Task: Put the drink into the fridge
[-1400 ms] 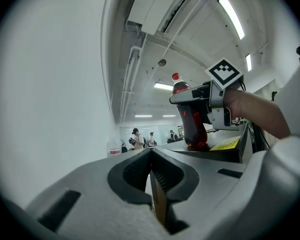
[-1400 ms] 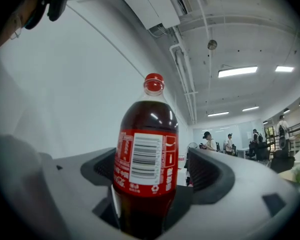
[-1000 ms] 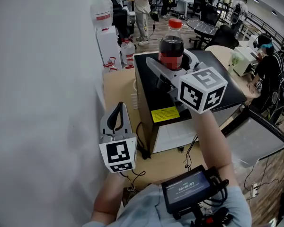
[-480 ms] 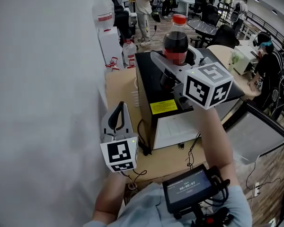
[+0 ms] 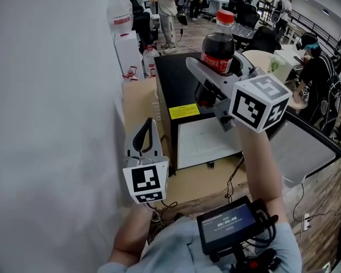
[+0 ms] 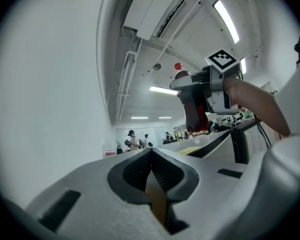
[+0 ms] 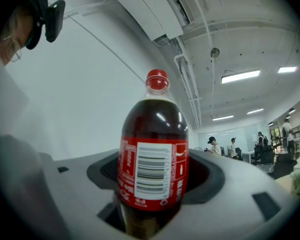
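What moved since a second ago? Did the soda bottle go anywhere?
The right gripper has lifted the soda bottle higher and a bit to the right, above the black fridge. Its jaws are clamped around the bottle's label. The left gripper stayed low beside the fridge, shut and empty.

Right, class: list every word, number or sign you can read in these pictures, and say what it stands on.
No text reads clearly.
Label on bottle: barcode, print too blurred.
Sticker on fridge, yellow: too small.
Digits on chest screen: too small.
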Action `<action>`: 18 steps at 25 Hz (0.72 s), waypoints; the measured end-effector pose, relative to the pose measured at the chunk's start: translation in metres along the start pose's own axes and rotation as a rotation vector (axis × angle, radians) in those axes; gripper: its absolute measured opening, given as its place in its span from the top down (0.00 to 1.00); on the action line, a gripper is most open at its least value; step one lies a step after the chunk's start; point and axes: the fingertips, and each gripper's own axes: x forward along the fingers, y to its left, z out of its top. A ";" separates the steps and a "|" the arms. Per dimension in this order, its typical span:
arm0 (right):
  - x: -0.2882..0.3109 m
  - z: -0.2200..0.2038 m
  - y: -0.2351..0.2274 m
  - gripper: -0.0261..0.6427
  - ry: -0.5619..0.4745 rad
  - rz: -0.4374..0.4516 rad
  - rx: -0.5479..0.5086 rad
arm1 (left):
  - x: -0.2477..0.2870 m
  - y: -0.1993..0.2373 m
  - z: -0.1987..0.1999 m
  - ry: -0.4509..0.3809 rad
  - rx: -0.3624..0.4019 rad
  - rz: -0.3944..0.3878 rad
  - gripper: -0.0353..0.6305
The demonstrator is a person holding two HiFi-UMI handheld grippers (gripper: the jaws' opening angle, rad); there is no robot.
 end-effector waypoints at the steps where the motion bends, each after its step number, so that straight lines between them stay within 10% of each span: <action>1: -0.008 0.000 0.001 0.49 -0.001 0.001 0.006 | -0.003 -0.006 0.001 0.001 -0.001 -0.005 0.93; 18: -0.147 -0.027 0.018 0.49 0.029 0.022 0.039 | -0.045 -0.121 -0.004 0.027 0.000 -0.072 0.93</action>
